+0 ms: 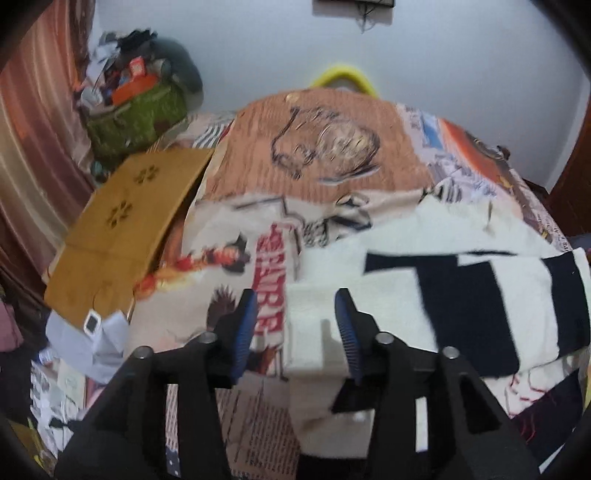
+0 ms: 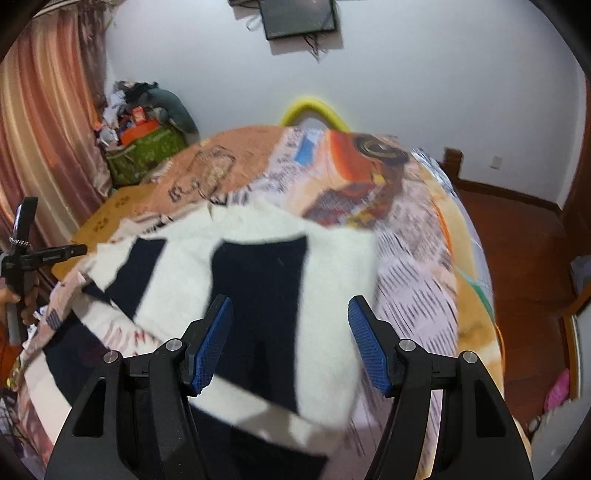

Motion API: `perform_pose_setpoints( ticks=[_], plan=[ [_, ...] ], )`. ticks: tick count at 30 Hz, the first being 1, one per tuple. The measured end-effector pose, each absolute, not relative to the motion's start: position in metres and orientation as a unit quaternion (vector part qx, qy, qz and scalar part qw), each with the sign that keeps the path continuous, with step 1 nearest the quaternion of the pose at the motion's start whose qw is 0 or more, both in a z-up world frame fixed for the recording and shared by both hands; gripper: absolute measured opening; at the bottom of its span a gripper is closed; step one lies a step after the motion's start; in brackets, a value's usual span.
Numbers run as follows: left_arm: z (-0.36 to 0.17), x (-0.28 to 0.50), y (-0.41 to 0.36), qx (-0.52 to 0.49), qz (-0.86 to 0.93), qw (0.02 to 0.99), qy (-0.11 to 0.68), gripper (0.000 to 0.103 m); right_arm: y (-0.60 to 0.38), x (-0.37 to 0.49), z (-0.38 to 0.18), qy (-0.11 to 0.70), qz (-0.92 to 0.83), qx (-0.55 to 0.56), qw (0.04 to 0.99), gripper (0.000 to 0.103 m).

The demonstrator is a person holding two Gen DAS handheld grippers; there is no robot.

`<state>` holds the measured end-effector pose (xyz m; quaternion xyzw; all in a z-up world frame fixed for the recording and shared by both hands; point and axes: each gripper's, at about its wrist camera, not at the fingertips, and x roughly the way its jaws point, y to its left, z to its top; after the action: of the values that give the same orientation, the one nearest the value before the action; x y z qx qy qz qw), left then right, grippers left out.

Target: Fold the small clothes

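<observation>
On the bed (image 2: 417,258) lies a black-and-white garment (image 2: 258,280); left gripper (image 1: 295,325) and right gripper (image 2: 290,343) hover with jaws spread, pinching nothing.

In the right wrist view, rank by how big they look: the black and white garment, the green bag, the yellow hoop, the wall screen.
1. black and white garment, nearest the camera, so flattered
2. green bag
3. wall screen and yellow hoop: too alike to rank

Both cameras ride close above the bed (image 1: 332,155), tilted downward and facing the white wall (image 1: 443,55) at 12 o'clock. The left view sits nearer the bed's 9 o'clock side, the right nearer 3 o'clock; both share the black-and-white garment (image 2: 258,258), yellow hoop (image 2: 314,107) and green bag (image 1: 136,118).
</observation>
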<state>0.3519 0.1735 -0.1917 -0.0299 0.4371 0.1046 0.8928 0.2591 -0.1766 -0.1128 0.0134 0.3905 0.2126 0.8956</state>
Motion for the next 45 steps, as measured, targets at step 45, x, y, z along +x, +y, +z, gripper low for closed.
perform_pose_setpoints(
  ticks=[45],
  plan=[
    [-0.228,0.189,0.152,-0.089,0.05,0.843,0.528,0.075,-0.205,0.124,-0.147,0.507,0.191,0.039,0.839,0.066]
  ],
)
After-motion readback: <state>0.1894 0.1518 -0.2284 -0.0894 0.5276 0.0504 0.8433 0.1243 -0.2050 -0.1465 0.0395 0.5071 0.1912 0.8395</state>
